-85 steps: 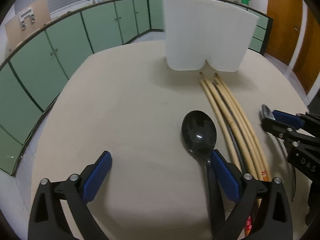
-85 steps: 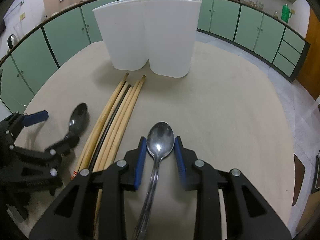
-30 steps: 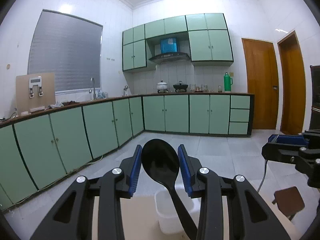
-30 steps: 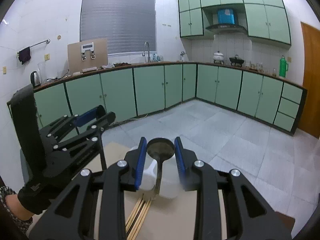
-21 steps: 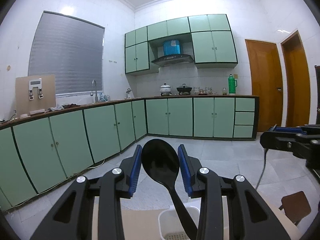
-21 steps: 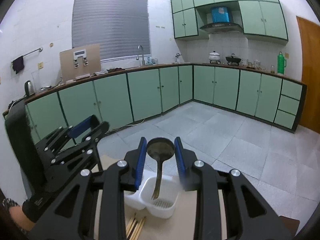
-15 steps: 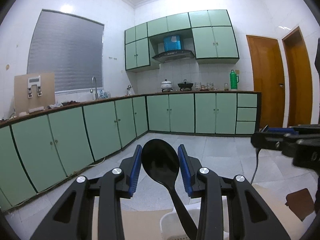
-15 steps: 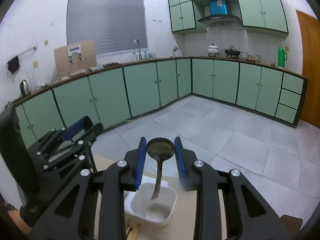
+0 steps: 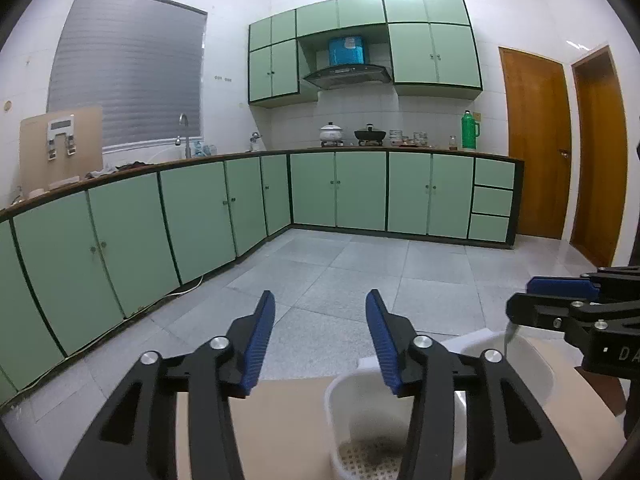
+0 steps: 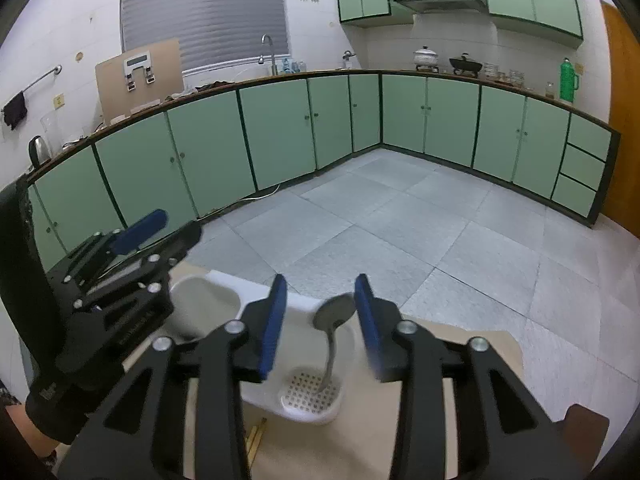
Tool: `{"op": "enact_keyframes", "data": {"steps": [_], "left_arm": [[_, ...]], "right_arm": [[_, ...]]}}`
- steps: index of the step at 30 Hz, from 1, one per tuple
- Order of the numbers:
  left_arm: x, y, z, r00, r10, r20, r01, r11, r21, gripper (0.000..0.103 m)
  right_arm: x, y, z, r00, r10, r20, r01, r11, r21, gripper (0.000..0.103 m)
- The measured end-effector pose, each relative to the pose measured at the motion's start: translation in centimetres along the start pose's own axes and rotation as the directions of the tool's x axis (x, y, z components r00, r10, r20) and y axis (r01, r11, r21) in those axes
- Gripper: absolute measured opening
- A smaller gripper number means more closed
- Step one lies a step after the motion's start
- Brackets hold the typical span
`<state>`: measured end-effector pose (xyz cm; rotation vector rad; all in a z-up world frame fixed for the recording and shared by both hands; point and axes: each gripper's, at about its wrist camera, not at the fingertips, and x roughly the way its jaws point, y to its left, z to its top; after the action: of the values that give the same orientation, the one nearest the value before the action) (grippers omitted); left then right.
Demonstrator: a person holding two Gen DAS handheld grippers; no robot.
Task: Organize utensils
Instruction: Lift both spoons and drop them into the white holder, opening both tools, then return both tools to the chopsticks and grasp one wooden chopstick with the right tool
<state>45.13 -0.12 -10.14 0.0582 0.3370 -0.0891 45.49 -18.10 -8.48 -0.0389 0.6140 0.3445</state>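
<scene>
two black two-finger grippers with blue pads hang above a white plastic utensil holder with two compartments and perforated floors (image 10: 310,396), which stands on a beige table (image 10: 440,432). the left gripper (image 9: 320,340) has just been opening its jaws; they now stand well apart with nothing between them, over the holder's left compartment (image 9: 360,432). a dark blur lies at the bottom of that compartment, too unclear to name. the right gripper (image 10: 321,316) has likewise just been opening; its pads are clear of a shiny metal spoon (image 10: 333,332), which stands nearly upright between them, bowl up, handle tip down on the perforated floor of the right compartment. the tips of some pale wooden chopsticks (image 10: 256,436) peek out on the table just in front of the holder. green kitchen cabinets (image 10: 280,136) line the walls behind.
</scene>
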Motion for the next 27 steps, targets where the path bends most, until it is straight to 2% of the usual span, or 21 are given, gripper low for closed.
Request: {"op": "enact_keyframes", "data": {"steps": [3,5,6,9,10,14,16,20,27], "left_arm": [[-1.7,0.3,0.2,1.0,0.005,0.001,-0.005,1.0,-0.004,0.055],[-3.6,0.5,0.3,1.0,0.004,0.0,-0.004,1.0,-0.017,0.06],[-4.4,0.6,0.2,1.0,0.003,0.002,-0.003,1.0,-0.022,0.065],[-7.5,0.5,-0.6,1.0,-0.003,-0.018,0.003,0.999,-0.032,0.072],[-8.5,0.4,-1.2,0.999,-0.005,-0.038,0.004,0.999,-0.034,0.073],[-11.6,0.1,-3.9,0.99,-0.019,-0.142,0.013,0.999,-0.037,0.078],[-13.1,0.0,-5.7,0.98,-0.02,-0.2,0.013,0.999,-0.038,0.079],[-15.9,0.2,-9.3,0.952,-0.018,-0.306,0.004,0.999,-0.046,0.08],[-19.2,-0.1,-13.6,0.917,-0.006,-0.398,-0.015,0.999,-0.05,0.08]], "right_arm": [[-1.3,0.3,-0.5,1.0,-0.017,0.011,0.017,1.0,-0.006,0.048],[-2.8,0.8,-1.1,0.999,-0.034,0.025,0.035,0.999,-0.014,0.059],[-3.5,1.0,-1.4,0.999,-0.038,0.031,0.038,0.999,-0.014,0.061],[-5.4,1.7,-2.7,0.997,-0.068,0.032,0.069,0.997,-0.018,0.07],[-6.1,2.1,-3.6,0.996,-0.086,0.02,0.086,0.996,-0.019,0.075],[-8.2,3.9,-7.5,0.992,-0.123,-0.035,0.122,0.992,-0.027,0.084],[-9.1,5.0,-10.0,0.986,-0.144,-0.081,0.141,0.989,-0.033,0.085],[-10.5,5.9,-13.6,0.977,-0.135,-0.168,0.136,0.991,-0.006,0.085],[-12.5,7.2,-17.9,0.968,-0.125,-0.219,0.134,0.991,0.023,0.084]]}}
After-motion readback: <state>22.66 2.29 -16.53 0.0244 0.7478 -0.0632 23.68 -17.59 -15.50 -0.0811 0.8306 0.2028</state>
